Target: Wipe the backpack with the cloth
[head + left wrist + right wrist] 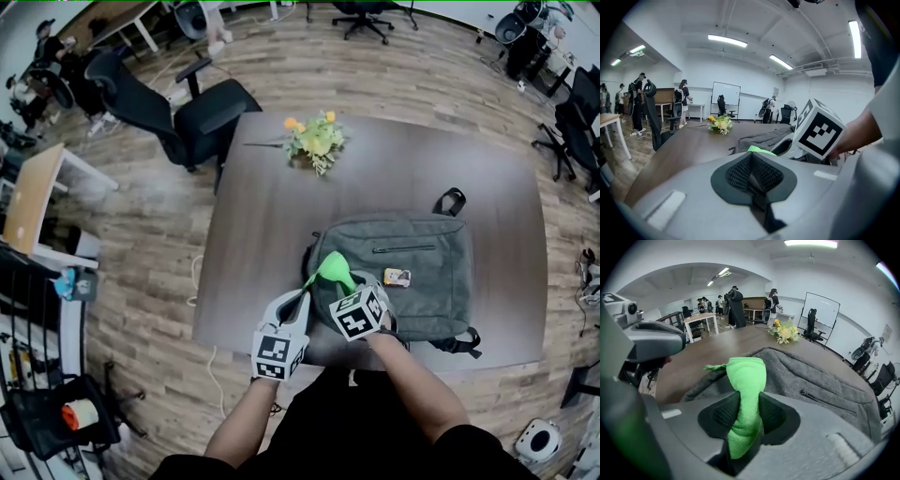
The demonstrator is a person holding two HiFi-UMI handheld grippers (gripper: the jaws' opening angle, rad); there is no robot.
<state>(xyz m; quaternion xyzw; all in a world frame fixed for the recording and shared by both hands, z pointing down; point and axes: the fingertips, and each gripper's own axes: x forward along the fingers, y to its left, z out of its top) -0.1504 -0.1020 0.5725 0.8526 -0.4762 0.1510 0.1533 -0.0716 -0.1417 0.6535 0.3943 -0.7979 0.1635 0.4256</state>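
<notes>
Backpack lies flat on the table, centre-right of the head view. It is grey, with a zip line across its upper part. Its long axis runs left to right across the frame.

Right gripper is clamped on the cloth, which is bright green. In the right gripper view the jaws pinch the cloth at mid-length. The free end sticks out forward past the pads, bunched and folded over. The backpack fills the centre and right of that frame, beyond the cloth.

Key relation: the cloth sits over the left end of the backpack, so nearly all of the fabric stretches off to the right of the head frame. A wipe would probably run rightward along that long axis. I can't tell whether the cloth touches the fabric or hangs just above it.

Left gripper is lower left of the right one in the head view, at the backpack's left edge. Its jaws are closed, pads meeting, with nothing between them. In the left gripper view a bit of cloth shows just past its tips, with the backpack behind.

The right gripper is nearer the work and carries the cloth, so it looks like the one to wipe. The left could pin the near-left corner so the backpack doesn't slide.

Flowers are at the table's far side, upper centre and well apart from the backpack, so they're not in the way.
</notes>
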